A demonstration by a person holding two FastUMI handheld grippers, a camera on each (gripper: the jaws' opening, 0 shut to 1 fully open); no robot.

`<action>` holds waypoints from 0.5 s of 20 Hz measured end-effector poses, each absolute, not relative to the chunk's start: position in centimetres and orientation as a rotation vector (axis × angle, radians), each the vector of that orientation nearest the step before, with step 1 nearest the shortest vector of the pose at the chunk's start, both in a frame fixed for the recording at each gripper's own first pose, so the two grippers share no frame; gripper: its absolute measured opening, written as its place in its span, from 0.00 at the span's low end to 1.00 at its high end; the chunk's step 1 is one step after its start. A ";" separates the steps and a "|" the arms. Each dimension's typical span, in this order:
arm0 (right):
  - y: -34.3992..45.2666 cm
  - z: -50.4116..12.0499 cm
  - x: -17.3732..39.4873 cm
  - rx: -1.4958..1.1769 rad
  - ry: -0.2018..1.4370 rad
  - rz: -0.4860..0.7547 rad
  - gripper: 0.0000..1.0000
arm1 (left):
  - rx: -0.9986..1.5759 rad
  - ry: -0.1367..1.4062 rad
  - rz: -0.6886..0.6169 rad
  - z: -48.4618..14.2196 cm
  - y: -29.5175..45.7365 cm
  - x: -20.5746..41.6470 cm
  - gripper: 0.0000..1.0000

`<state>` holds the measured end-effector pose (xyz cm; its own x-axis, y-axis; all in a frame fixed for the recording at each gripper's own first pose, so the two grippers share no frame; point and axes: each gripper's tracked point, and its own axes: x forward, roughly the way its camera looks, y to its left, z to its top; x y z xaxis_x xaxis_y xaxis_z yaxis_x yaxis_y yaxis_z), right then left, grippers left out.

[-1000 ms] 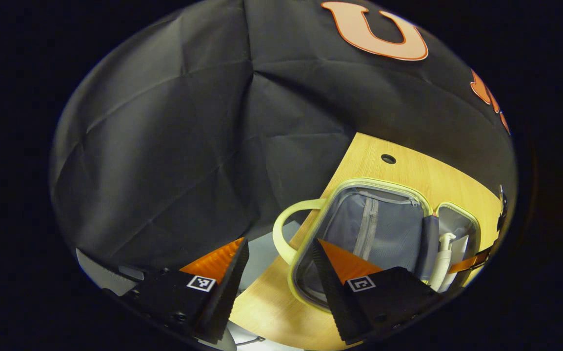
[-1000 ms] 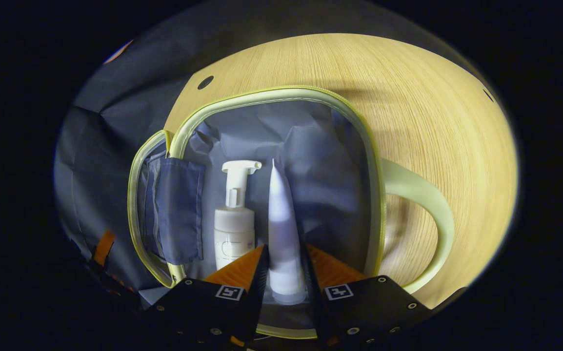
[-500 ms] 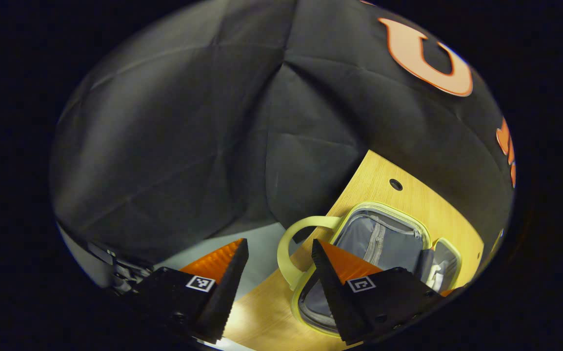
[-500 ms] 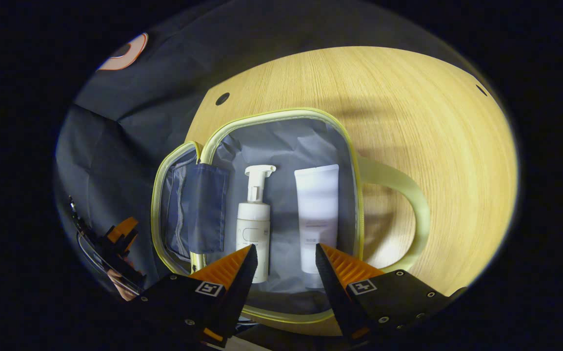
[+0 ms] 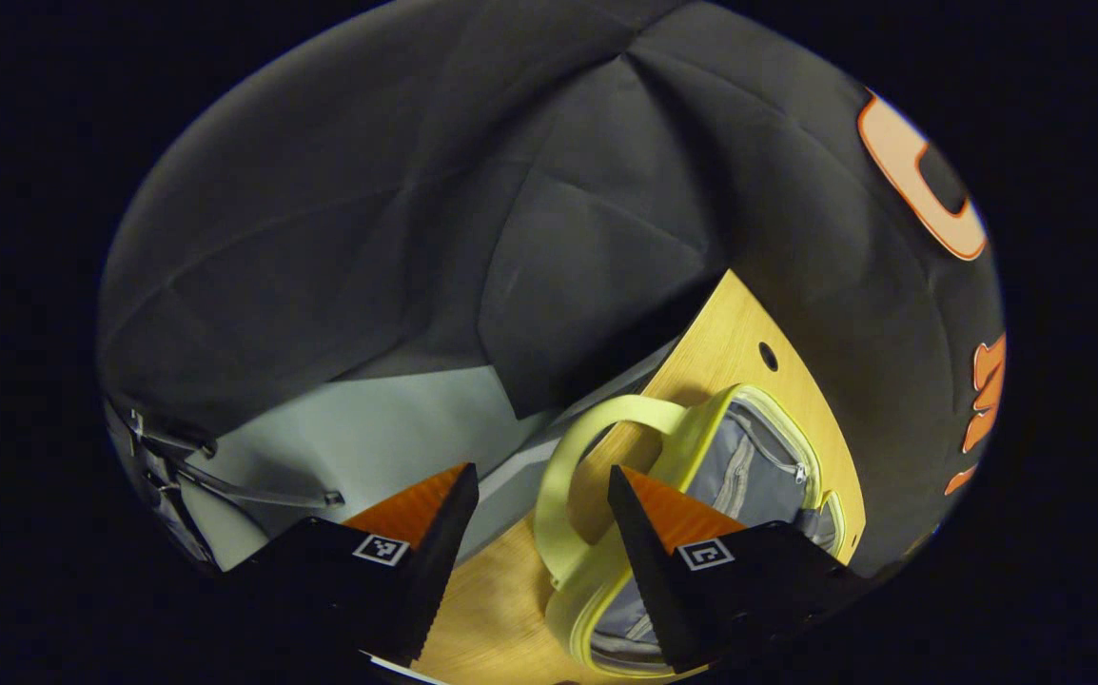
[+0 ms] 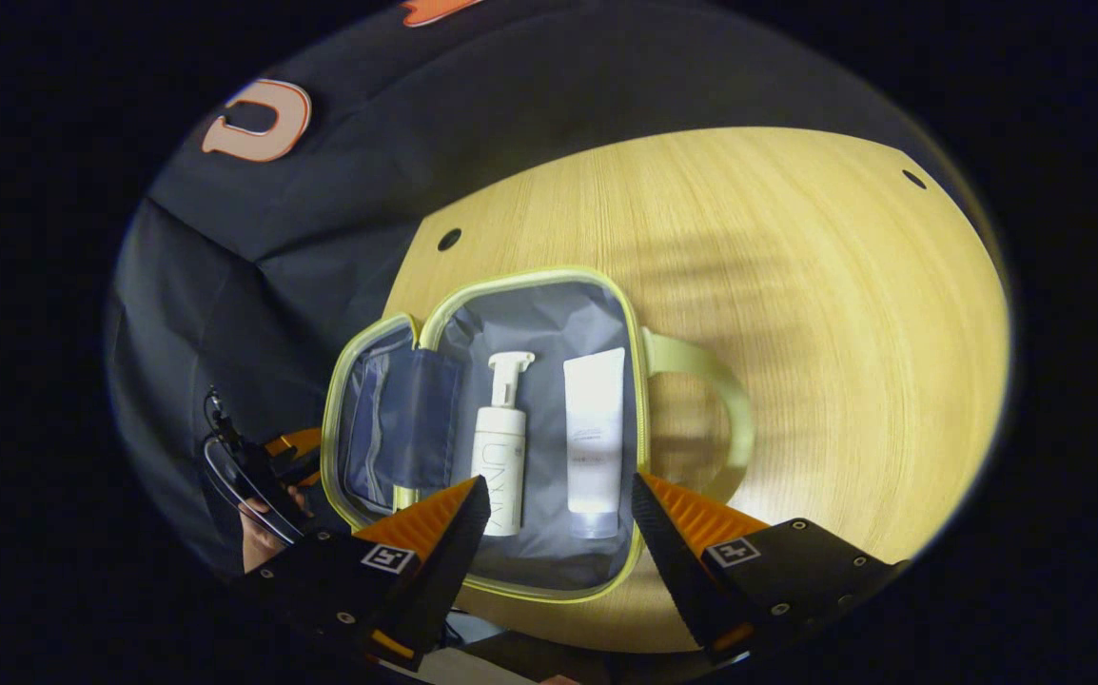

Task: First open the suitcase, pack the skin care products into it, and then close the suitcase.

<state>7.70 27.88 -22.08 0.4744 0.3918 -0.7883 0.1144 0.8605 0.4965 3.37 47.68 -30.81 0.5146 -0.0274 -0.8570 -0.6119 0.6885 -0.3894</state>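
Observation:
The pale green suitcase (image 6: 538, 278) lies open on the wooden table (image 6: 796, 285), grey lining up. In its right half a white pump bottle (image 6: 499, 457) and a white tube (image 6: 594, 428) lie side by side. Its lid half (image 6: 370, 419) with a dark pocket lies to the left. My right gripper (image 6: 560, 479) hovers open above the near rim, nothing between its fingers. My left gripper (image 5: 541, 470) is open too, off the table's left end, with the suitcase (image 5: 763, 457) and its looped handle (image 5: 597, 419) just beyond. The left gripper (image 6: 268, 466), held by a hand, sits left of the lid.
The other looped handle (image 6: 711, 381) sticks out to the suitcase's right. Bare wood stretches right of and behind the suitcase, with small round holes (image 6: 449, 239) near the edges. A pale floor (image 5: 368, 438) lies beyond the table's left edge (image 5: 673, 352).
My right gripper opened, left the tube lying beside the pump bottle, and drew back from the suitcase. My left gripper swung left, away from the suitcase.

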 end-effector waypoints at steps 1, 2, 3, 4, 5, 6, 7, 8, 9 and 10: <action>27.5 -21.2 7.9 0.543 1.040 0.176 0.95 | -0.774 0.988 0.392 -31.3 47.7 3.7 0.87; 27.0 -20.4 8.1 0.554 1.009 0.171 0.96 | -0.796 0.993 0.390 -31.7 47.6 3.9 0.87; 26.5 -19.7 8.1 0.562 0.981 0.165 0.95 | -0.821 1.005 0.395 -32.3 47.4 4.0 0.87; 26.1 -19.2 8.3 0.566 0.955 0.158 0.95 | -0.850 1.009 0.391 -32.7 47.2 4.4 0.82; 25.4 -18.7 8.4 0.565 0.934 0.142 0.95 | -0.869 1.017 0.386 -33.0 47.0 4.6 0.87; 24.8 -18.0 8.4 0.563 0.906 0.131 0.95 | -0.869 1.016 0.389 -33.1 47.3 4.8 0.87; 24.0 -17.6 8.6 0.555 0.881 0.103 0.96 | -0.872 1.002 0.378 -33.0 47.2 5.1 0.87; 23.1 -17.2 8.8 0.549 0.849 0.076 0.96 | -0.876 0.994 0.378 -32.9 47.4 5.6 0.84; 22.3 -16.6 9.1 0.541 0.809 0.052 0.96 | -0.879 0.990 0.369 -32.8 47.3 5.6 0.63; 21.5 -16.1 9.3 0.530 0.782 0.034 0.96 | -0.892 0.991 0.357 -32.5 46.9 5.7 0.41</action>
